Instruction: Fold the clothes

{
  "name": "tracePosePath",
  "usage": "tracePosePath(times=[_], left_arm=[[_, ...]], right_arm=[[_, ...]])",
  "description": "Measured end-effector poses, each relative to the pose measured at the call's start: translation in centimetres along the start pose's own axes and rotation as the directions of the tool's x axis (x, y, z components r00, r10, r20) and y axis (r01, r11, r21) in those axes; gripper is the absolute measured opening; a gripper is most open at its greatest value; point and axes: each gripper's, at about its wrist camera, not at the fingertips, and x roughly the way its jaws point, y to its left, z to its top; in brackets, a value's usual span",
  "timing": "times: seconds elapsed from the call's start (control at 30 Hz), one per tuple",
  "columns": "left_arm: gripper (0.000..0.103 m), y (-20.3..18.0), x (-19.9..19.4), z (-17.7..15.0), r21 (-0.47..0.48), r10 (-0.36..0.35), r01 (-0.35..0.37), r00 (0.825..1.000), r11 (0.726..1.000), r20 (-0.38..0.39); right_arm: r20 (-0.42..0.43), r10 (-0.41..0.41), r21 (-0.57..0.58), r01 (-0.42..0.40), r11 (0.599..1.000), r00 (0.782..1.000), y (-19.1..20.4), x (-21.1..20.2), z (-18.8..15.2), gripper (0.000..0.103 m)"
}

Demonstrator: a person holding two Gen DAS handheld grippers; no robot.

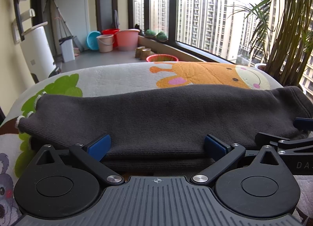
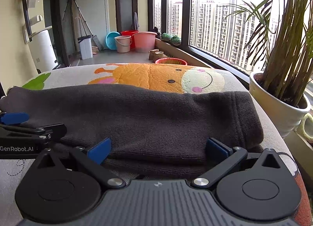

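On the cartoon-printed blanket (image 1: 121, 77) lies the dark grey garment (image 1: 156, 112), already folded double, with the left gripper (image 1: 157, 145) and right gripper (image 2: 158, 146) spread wide at its near edge, probably to grasp it for another fold.

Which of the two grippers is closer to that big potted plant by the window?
The right gripper. It sits at the end of the dark folded garment nearest the white plant pot. The left gripper is further along the garment, away from the pot.

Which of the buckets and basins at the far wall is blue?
The round basin tipped on its edge, leftmost of the group; the others are beige, red and pink.
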Motion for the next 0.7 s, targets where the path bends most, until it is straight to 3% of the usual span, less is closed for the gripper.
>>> tracePosePath(times=[0.7], left_arm=[[0.103,-0.25,-0.12,0.09,-0.001,0.001,-0.001,1.000,1.000,-0.001]], right_arm=[[0.000,0.003,0.003,-0.003,1.000,1.000,-0.34,0.16,-0.05,0.103]])
